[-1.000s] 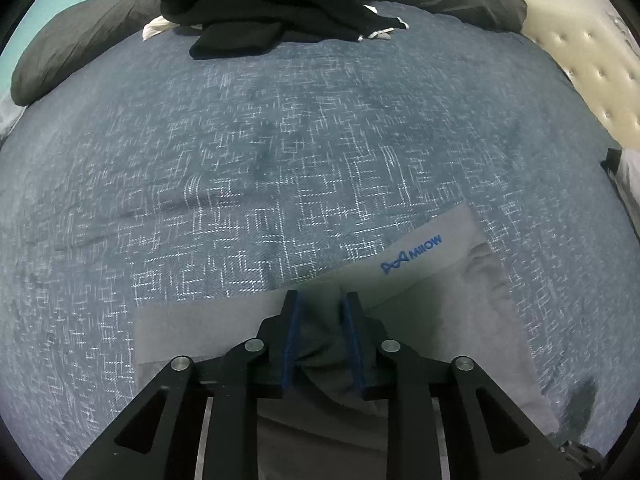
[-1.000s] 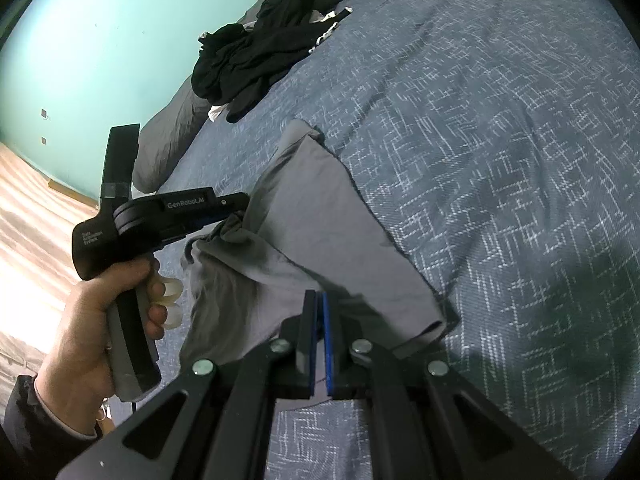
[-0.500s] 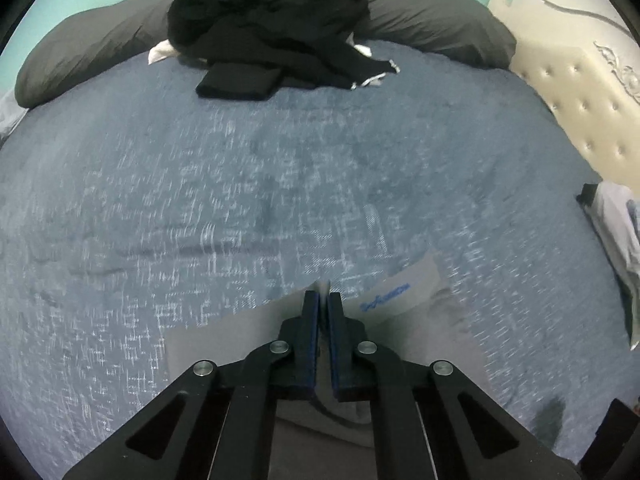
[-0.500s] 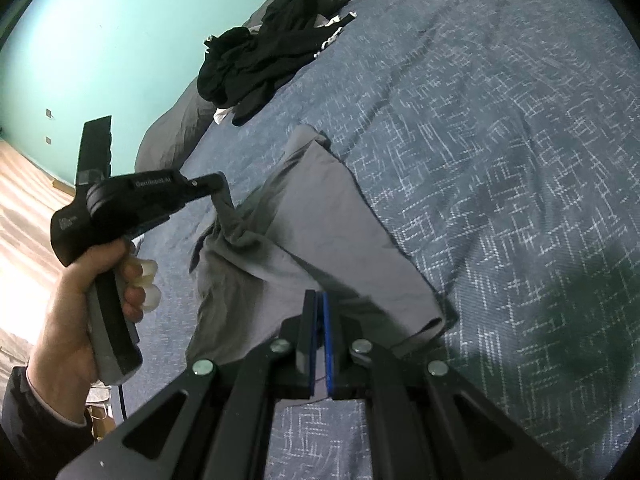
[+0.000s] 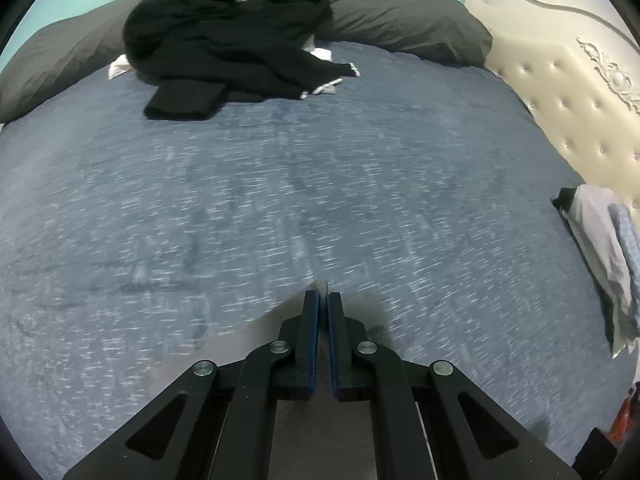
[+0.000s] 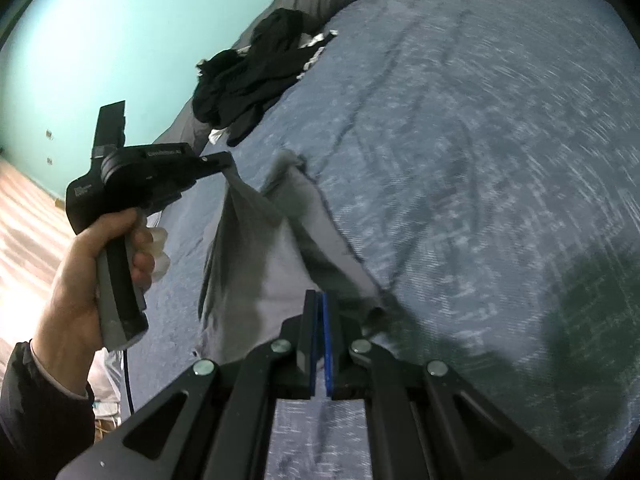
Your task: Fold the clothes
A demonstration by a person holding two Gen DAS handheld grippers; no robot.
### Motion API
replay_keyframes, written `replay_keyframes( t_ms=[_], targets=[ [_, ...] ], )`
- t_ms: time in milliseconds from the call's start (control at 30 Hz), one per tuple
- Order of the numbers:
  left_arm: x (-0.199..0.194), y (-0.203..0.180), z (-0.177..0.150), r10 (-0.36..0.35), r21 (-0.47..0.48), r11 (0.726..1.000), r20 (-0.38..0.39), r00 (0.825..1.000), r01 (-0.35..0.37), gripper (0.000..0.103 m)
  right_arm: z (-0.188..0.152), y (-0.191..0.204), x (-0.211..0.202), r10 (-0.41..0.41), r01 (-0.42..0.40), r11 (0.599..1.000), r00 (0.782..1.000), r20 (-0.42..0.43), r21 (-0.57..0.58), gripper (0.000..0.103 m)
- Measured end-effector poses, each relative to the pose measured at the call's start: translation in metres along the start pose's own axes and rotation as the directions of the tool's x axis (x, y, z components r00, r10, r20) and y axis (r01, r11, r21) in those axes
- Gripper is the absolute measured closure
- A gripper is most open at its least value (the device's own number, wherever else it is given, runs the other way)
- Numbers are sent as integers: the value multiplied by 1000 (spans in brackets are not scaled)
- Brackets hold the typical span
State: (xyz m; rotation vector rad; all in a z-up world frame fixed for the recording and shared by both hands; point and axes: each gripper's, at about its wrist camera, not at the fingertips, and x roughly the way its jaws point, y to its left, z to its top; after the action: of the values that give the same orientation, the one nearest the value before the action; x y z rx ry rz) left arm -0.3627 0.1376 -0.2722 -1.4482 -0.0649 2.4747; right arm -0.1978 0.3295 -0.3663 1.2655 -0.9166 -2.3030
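A grey T-shirt [image 6: 276, 256] hangs stretched between my two grippers above the blue bedspread [image 6: 460, 168]. My left gripper [image 5: 323, 300] is shut on one edge of the shirt [image 5: 256, 336]; a tip of grey cloth shows above its fingertips. In the right wrist view the left gripper [image 6: 226, 160] is held up in a hand, with the shirt draping down from it. My right gripper [image 6: 318, 300] is shut on the shirt's near edge. The far part of the shirt still trails on the bed.
A heap of black clothes [image 5: 224, 40] lies at the far side by grey pillows [image 5: 400, 20]. A stack of folded light clothes [image 5: 600, 256] sits at the right edge near the cream tufted headboard [image 5: 580, 92]. Wooden floor [image 6: 24, 220] lies beside the bed.
The left gripper closed on the shirt edge and rose, lifting the cloth off the bed. The shirt's blue logo dropped out of the left view. The right gripper stayed shut on its edge.
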Motion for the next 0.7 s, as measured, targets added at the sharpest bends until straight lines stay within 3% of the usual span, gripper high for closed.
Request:
replay_keyframes(
  t_ms=[533, 700],
  targets=[
    [49, -30, 2, -36, 9, 999, -93, 995, 37, 98, -9, -18, -1, -19, 21, 999, 999, -35, 35, 101],
    [48, -24, 1, -79, -22, 997, -92, 993, 77, 91, -10, -19, 1, -20, 21, 999, 999, -42, 41, 101]
  ],
)
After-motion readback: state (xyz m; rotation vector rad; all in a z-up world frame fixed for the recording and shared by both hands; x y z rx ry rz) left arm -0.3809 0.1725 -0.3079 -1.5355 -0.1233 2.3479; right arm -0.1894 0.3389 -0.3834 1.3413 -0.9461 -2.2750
